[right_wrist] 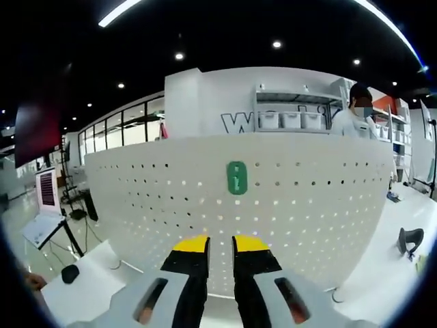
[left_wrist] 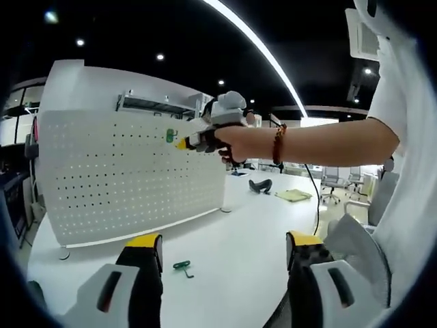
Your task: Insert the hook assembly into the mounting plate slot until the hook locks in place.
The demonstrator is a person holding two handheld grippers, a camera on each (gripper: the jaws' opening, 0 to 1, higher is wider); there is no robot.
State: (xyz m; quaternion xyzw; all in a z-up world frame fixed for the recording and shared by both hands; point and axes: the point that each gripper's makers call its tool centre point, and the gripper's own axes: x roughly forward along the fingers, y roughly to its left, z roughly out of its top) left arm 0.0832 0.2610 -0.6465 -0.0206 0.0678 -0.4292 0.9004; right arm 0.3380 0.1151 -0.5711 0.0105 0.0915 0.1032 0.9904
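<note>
A white perforated mounting plate [left_wrist: 130,181] stands upright on the white table [left_wrist: 232,232]. A green hook piece [left_wrist: 170,135] sits on its face near the top right. In the right gripper view the same green piece [right_wrist: 237,178] is on the plate [right_wrist: 136,205], straight ahead of and a little beyond my right gripper [right_wrist: 220,244]. That gripper is shut with nothing between its yellow tips. In the left gripper view a hand holds the right gripper [left_wrist: 184,143] just right of the green piece. A second green hook [left_wrist: 182,266] lies on the table between the jaws of my open left gripper [left_wrist: 222,249].
A black object [left_wrist: 259,184] and a yellow-green cloth [left_wrist: 293,195] lie on the table past the plate's right end; the black object [right_wrist: 410,240] also shows at the right. A cable [left_wrist: 315,198] runs along the table. A person [right_wrist: 355,113] stands behind the plate near shelving [right_wrist: 287,119].
</note>
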